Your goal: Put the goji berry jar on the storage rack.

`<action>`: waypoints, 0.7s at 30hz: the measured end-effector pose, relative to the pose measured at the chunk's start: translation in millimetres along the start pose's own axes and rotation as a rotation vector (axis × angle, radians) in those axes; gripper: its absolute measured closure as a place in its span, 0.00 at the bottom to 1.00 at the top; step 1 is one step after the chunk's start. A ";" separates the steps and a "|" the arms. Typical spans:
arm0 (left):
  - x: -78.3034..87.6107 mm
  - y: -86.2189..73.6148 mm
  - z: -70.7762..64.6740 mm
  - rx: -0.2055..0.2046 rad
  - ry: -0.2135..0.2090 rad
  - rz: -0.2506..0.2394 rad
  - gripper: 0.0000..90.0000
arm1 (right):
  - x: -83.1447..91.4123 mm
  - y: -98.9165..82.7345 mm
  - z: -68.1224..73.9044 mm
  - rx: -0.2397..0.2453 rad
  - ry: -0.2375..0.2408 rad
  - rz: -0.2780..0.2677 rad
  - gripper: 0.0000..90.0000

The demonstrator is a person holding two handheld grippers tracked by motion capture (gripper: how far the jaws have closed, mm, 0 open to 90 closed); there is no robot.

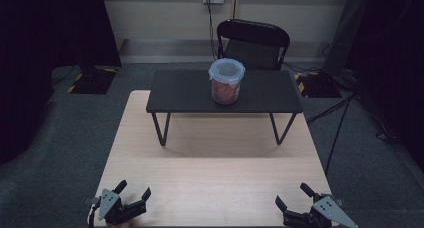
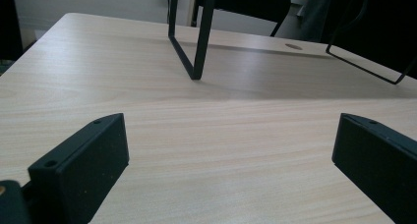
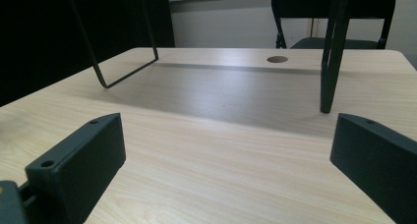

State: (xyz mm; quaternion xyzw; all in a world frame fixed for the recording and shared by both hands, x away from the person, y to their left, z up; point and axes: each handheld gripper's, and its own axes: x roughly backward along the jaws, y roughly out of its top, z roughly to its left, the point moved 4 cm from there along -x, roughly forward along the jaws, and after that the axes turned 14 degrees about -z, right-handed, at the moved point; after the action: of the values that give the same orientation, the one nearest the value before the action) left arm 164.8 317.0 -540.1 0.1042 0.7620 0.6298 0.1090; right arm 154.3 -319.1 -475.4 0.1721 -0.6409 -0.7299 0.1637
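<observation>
Pale wood-grain table carries a low black shelf on thin metal legs across its far half. On the shelf's centre stands a clear round plastic container with a clip-on lid, upright, holding something reddish. At the near edge, well apart from the container, the left gripper and right gripper sit with jaws spread wide, holding nothing. A black chair stands behind the table.

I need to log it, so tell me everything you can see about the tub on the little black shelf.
The tub is a round, clear plastic container, upright, with a pale lid that has clip tabs around its rim and sits on it. Something pinkish-red fills it; what it is cannot be told. It stands on the black shelf, right of centre, and touches nothing else.
</observation>
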 end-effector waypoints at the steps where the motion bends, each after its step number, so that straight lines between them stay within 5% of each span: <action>1: 0.0 -0.1 0.0 0.000 0.000 -0.001 0.00 | -0.2 -0.3 0.0 0.000 0.001 0.001 0.00; 21: 0.4 -0.1 0.3 0.003 0.000 0.000 0.00 | -0.7 -2.0 -2.7 -0.029 0.010 0.007 0.00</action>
State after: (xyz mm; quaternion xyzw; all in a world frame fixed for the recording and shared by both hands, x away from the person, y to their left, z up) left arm 164.5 317.4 -540.2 0.1043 0.7628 0.6288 0.1088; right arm 156.1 -320.8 -477.7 0.1711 -0.6301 -0.7376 0.1720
